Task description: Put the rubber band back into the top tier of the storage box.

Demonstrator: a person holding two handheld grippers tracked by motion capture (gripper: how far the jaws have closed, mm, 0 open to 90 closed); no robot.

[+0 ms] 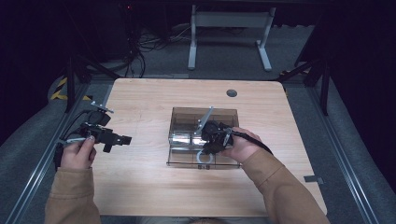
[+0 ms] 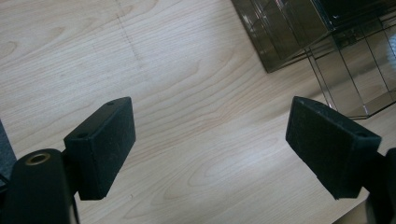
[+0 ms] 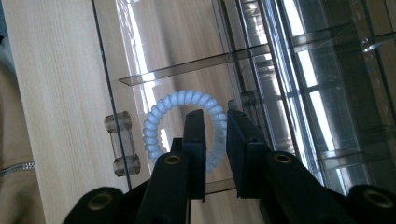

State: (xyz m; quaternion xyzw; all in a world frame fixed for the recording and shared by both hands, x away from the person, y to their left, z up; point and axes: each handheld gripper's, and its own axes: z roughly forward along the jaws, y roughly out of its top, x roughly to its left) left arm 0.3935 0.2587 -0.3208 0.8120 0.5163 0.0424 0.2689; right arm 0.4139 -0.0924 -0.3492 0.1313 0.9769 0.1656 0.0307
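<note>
Pale blue-white spiral hair tie point(image 3: 187, 128), glossy plastic coil in a closed ring, lies flat in the front compartment of a pulled-out drawer point(image 3: 154, 74) of a clear smoky acrylic organizer point(image 1: 204, 122) near the table's point(image 1: 140, 191) middle, slightly toward its right edge. Right gripper point(image 3: 215, 128) straddles the ring's right side; the jaws stand a little apart with the coil between them, and I can't tell whether the pads press it. Drawer has thin see-through walls, a low divider just beyond the tie, and a clear bar handle point(image 3: 121, 143) on its front, facing the table's near edge. Left gripper point(image 2: 210, 140) is held over bare wood near the left edge, jaws wide, nothing between the matte black block pads point(image 2: 100, 144). Table is light wood grain, rounded corners, with much free surface left, right and in front of the organizer. A dark grommet hole point(image 1: 231, 93) sits by the far edge.
</note>
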